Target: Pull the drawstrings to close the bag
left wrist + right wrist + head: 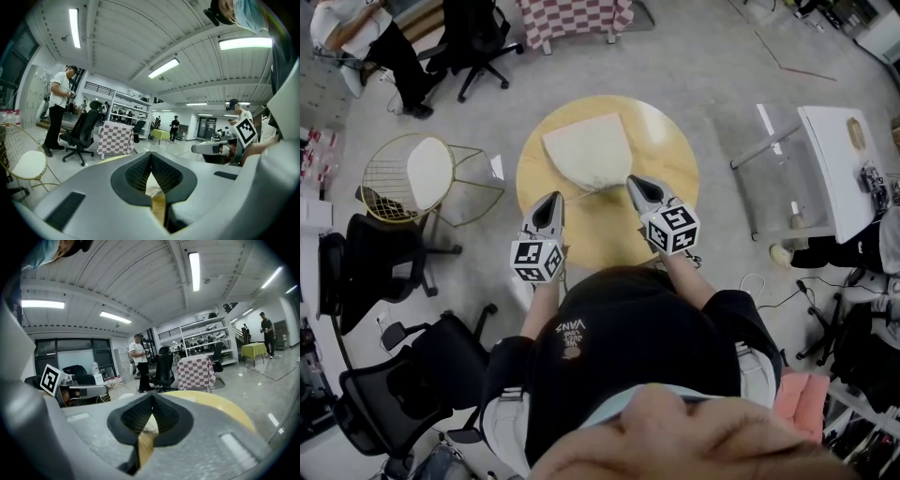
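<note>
Left gripper (551, 199) and right gripper (635, 183) both have their jaws pinched fully together, low over the near part of the round yellow table (670, 164). Can't tell if either has a drawstring. Just past their tips the cream bag (589, 150) lies flat.

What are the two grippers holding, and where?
It cannot be told. The left gripper and right gripper have shut jaws beside the bag; a thin drawstring runs toward the left one, but no pinch shows.
</note>
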